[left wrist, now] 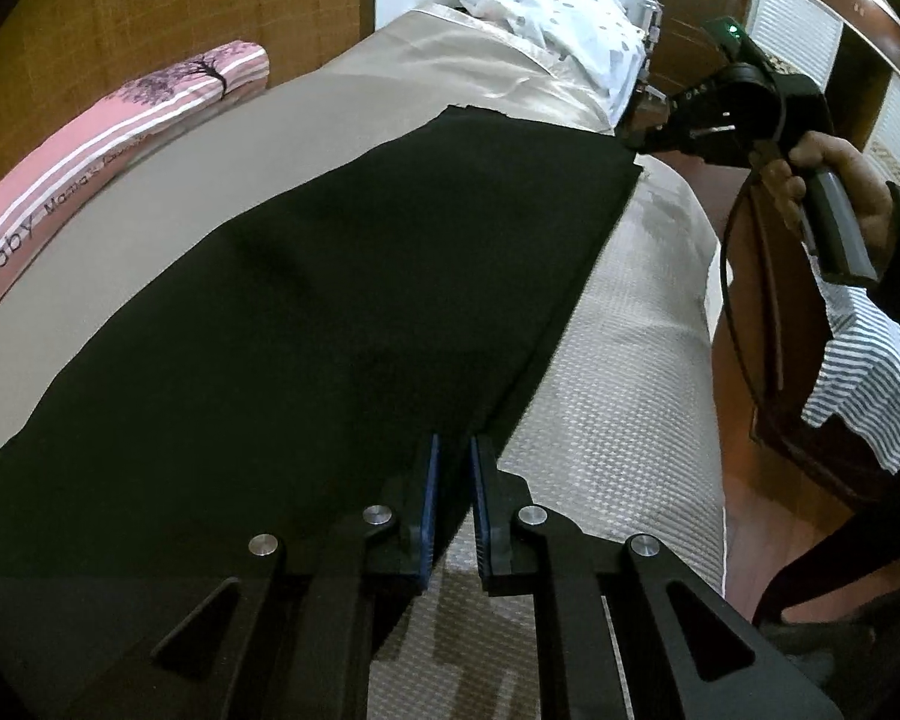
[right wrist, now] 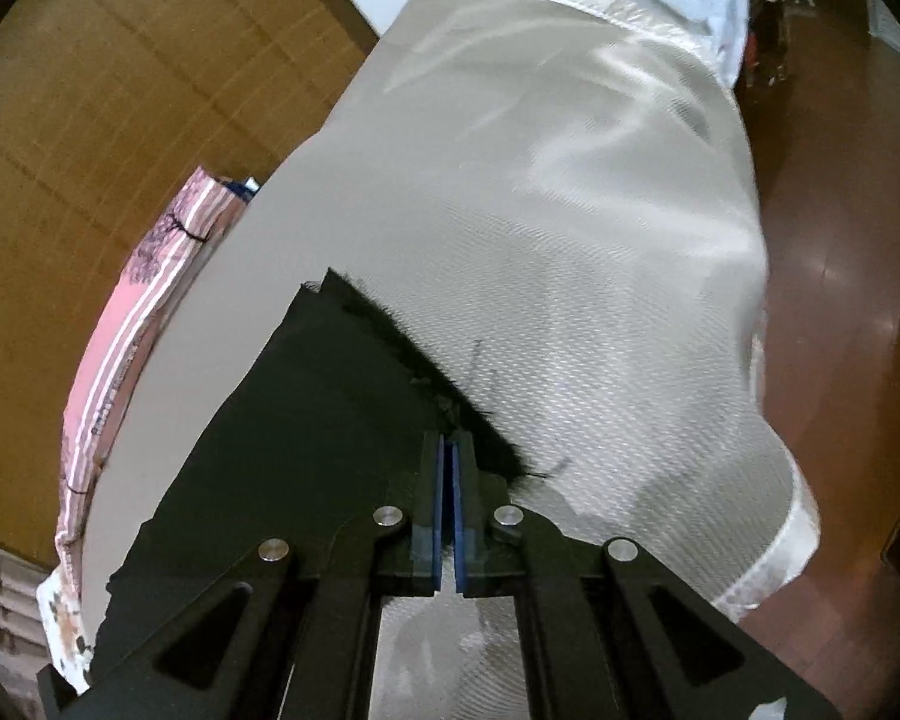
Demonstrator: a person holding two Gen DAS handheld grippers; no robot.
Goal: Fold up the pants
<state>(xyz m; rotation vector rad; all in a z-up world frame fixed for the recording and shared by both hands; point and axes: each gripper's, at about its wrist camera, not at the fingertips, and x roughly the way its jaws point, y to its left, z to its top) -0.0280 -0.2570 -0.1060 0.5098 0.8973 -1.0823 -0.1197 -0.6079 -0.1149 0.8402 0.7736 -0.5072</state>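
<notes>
Across a bed (left wrist: 618,396) with a shiny beige woven cover, black pants (left wrist: 330,324) lie flat beside a pink striped bolster (left wrist: 90,180). Left gripper (left wrist: 452,450) pinches their near edge; right gripper (right wrist: 449,450) clamps the frayed hem, its hand (left wrist: 834,180) visible only from the left

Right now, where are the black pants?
The black pants lie spread flat on the bed, in the middle of the left wrist view, with the pink blanket to their left and the pillow beyond them.

Matt black cloth pants (left wrist: 342,312) — satiny bedspread (right wrist: 546,180)
</notes>
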